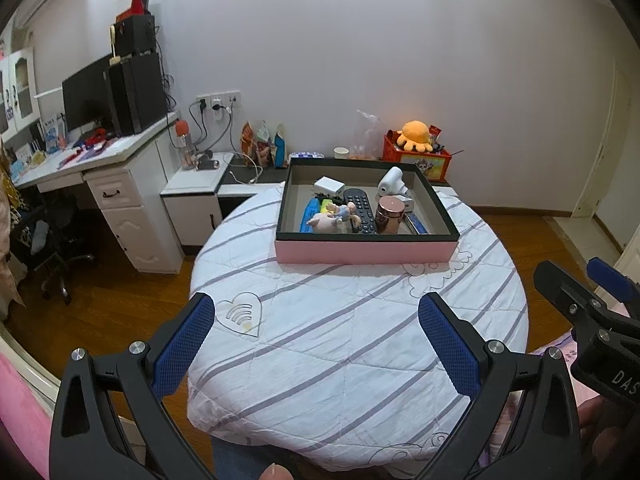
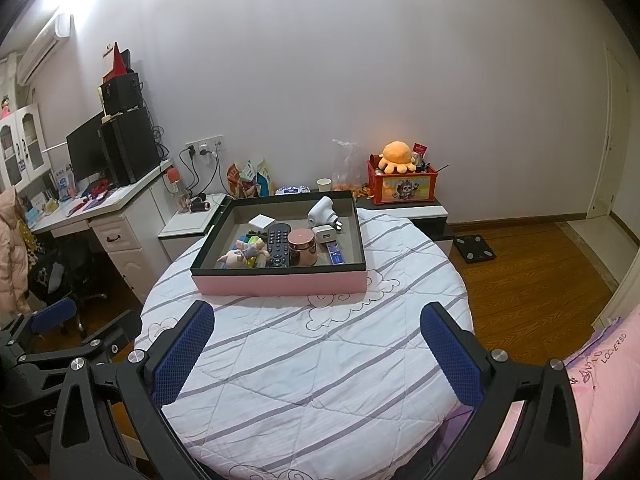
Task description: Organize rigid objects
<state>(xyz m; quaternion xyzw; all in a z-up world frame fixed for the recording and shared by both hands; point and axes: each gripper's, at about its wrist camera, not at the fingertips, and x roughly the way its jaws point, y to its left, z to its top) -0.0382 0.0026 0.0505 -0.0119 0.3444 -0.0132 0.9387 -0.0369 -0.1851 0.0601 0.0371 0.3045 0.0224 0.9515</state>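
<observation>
1. A pink box with a dark rim is sitting on a round table covered in a striped white quilt.
2. Lying inside it are a black remote control, a copper-lidded jar, a white charger and small toy figures.
3. The left gripper is hovering spread wide, grasping nothing.
4. The right gripper is likewise gaping empty, near the box.

Pale wall, wooden floor, white desk at left

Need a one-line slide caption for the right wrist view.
Open right gripper above the striped tablecloth, facing a pink box holding a remote.
</observation>
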